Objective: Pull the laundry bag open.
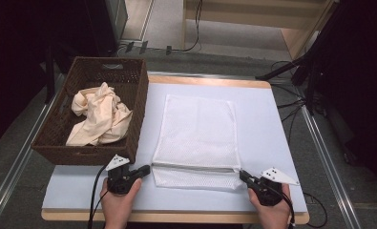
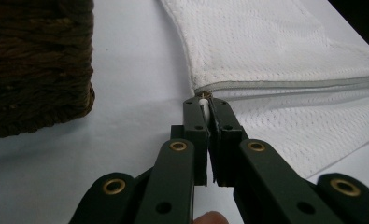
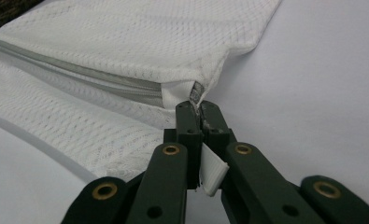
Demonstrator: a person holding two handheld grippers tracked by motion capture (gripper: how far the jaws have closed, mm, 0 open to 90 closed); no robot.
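Your left gripper [image 1: 147, 168] is clamped on the zipper pull [image 2: 204, 99] at the near-left corner of the white mesh bag [image 1: 198, 131], which lies flat in the middle of the table [image 1: 267, 138]. Your right gripper [image 1: 242, 174] is pinched tight on a small fabric tab [image 3: 197, 95] at the bag's near-right corner, with a white strip showing between its jaws, possibly a label. The zipper [image 2: 294, 84] runs along the bag's near edge. On the far left, the wicker basket [image 1: 139, 102] holds a crumpled cream cloth [image 1: 100, 117].
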